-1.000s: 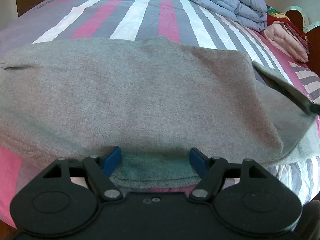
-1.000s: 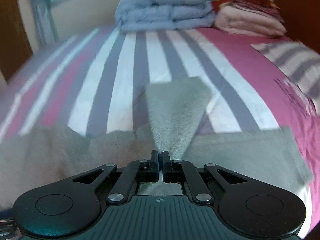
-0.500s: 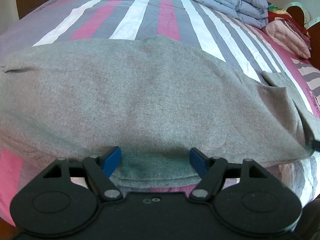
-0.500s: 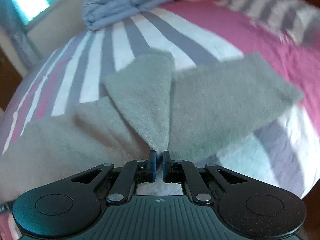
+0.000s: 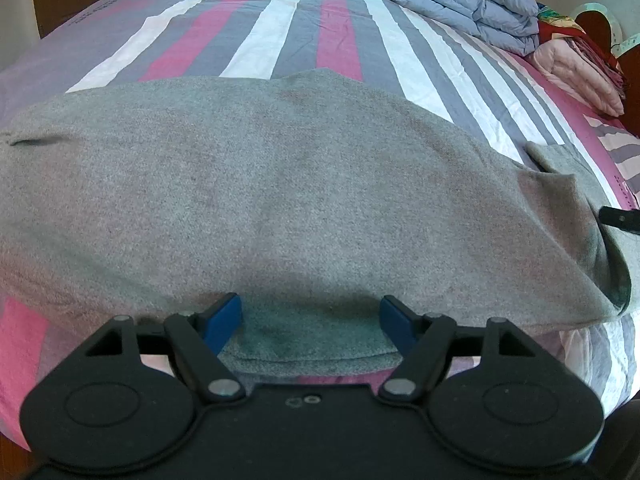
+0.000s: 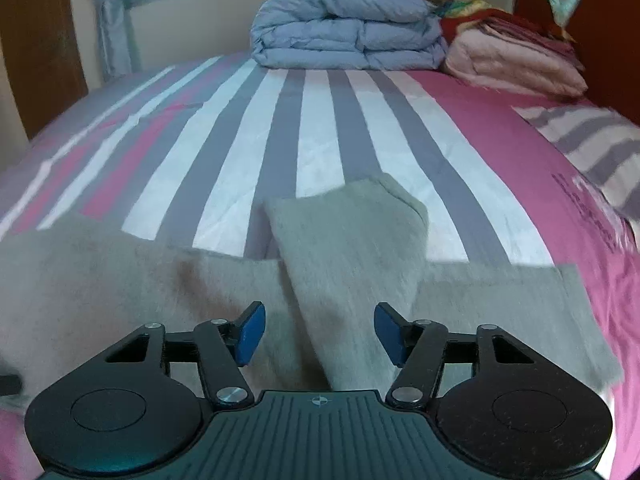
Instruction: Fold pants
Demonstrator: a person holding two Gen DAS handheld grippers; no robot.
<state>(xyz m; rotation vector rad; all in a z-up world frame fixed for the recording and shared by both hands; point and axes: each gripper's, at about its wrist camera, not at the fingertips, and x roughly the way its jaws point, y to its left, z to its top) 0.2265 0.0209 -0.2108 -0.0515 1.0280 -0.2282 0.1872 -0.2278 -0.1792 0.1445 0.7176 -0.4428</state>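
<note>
Grey fleece pants lie spread across the near side of a striped bed. My left gripper is open, its blue pads on either side of the pants' near edge, holding nothing. In the right wrist view the pants show with one folded-over leg piece lying across them and pointing away. My right gripper is open just over the near end of that piece. The tip of the right gripper shows at the right edge of the left wrist view.
The bed has a pink, grey and white striped sheet. A folded light-blue duvet and a pink folded blanket sit at the far end by a wooden headboard. A wooden door stands to the left.
My right gripper has opened and let go of the grey leg piece, which now lies on the pants. The left gripper has stayed open in place.
</note>
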